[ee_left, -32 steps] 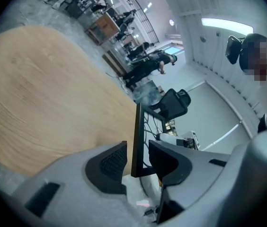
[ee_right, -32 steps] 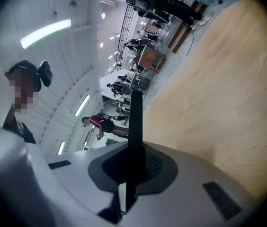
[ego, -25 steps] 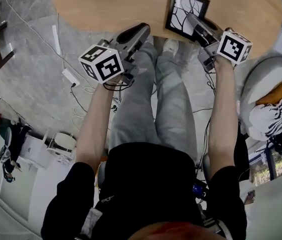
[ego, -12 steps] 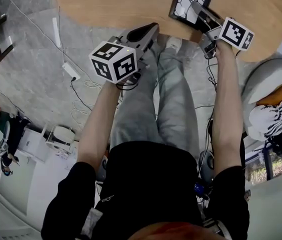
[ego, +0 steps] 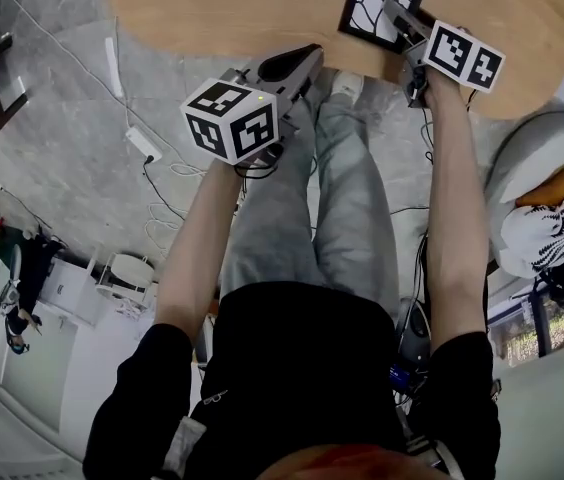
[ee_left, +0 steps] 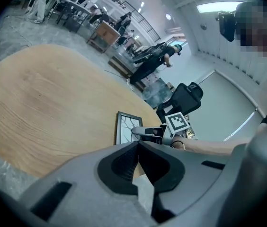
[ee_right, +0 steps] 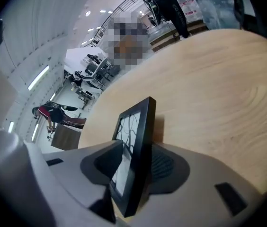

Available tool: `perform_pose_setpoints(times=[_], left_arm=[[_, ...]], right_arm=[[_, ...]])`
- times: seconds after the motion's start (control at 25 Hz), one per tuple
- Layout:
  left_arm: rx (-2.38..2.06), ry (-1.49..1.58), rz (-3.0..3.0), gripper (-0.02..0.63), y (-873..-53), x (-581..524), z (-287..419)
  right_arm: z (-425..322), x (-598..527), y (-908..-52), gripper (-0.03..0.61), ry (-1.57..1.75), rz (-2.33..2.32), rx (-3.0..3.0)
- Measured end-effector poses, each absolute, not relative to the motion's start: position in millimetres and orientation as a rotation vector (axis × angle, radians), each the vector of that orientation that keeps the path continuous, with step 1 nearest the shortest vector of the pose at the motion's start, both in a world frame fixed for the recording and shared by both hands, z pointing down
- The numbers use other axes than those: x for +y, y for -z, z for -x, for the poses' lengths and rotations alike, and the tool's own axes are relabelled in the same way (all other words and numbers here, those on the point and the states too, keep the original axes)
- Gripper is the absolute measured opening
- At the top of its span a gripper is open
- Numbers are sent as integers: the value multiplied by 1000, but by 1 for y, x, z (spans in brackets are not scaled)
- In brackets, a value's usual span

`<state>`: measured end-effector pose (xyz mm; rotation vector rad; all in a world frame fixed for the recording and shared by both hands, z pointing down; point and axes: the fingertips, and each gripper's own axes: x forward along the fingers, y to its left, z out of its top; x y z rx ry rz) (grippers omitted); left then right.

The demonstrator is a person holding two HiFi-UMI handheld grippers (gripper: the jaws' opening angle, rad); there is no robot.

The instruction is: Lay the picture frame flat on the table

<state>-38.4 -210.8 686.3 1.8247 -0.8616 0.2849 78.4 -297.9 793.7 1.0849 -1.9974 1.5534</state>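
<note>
The black picture frame [ego: 382,3], with a branch drawing behind its glass, is on the wooden table [ego: 212,8] close to the near edge. In the right gripper view the picture frame [ee_right: 136,145] stands on edge, tilted, between the two jaws. The right gripper [ego: 394,18] is opening; its pads stand off the frame on the glass side and the frame leans toward the other pad. My left gripper [ego: 297,60] hovers at the table's near edge, to the left of the frame, shut and empty. The left gripper view shows the frame [ee_left: 125,129] beyond its closed jaws.
The person's legs [ego: 312,188] are under the table edge. A seat with an orange cushion and striped cloth [ego: 547,198] stands at the right. A power strip and cables [ego: 142,153] lie on the floor at the left. A black office chair [ee_left: 185,96] stands behind the table.
The right gripper and the frame have shifted a little farther onto the table. The left gripper has drifted slightly right, toward the table edge.
</note>
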Motion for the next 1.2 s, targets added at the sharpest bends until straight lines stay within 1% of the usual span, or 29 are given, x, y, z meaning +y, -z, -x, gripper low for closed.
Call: perform_pose_setpoints(times=[0.24,0.44,0.48,0.52,0.6,0.64,0.76,0.92,1.0,1.2], left_arm=[[-849,-267,-1834,9,-683,-209,33],[-859,-252,-1840,9,-680,-208,32],[-864,-248,-1844,9,-678,-209,32],[-872,-246,-1849,9,-676,-210,32],[-910,-246,-1862,9,-669,-213,32],[-938,-246,-1868,9,-664,-215,33],[-1001,-232,-1902,9,-640,-223,28],[-1049,-250,-1981,9,-591,-230,16],[-1095,-234,-1994,9,-557,-232,14],[-1276,-78,-2008,9,-454,-245,20]], right_arm=[[-89,-300,-796,192,-1354,-1237,-1896],[-104,-296,-795,195,-1174,-1351,-1800],[-107,-296,-791,183,-1160,-1366,-1804],[-111,-296,-784,147,-1154,-1390,-1813],[-118,-294,-764,39,-1168,-1452,-1853],[-121,-292,-751,27,-1188,-1479,-1887],[-126,-285,-707,18,-1232,-1526,-1993],[-136,-277,-638,15,-1178,-1536,-2127],[-143,-275,-595,15,-1123,-1555,-2191],[-149,-276,-485,12,-1014,-1661,-2333]])
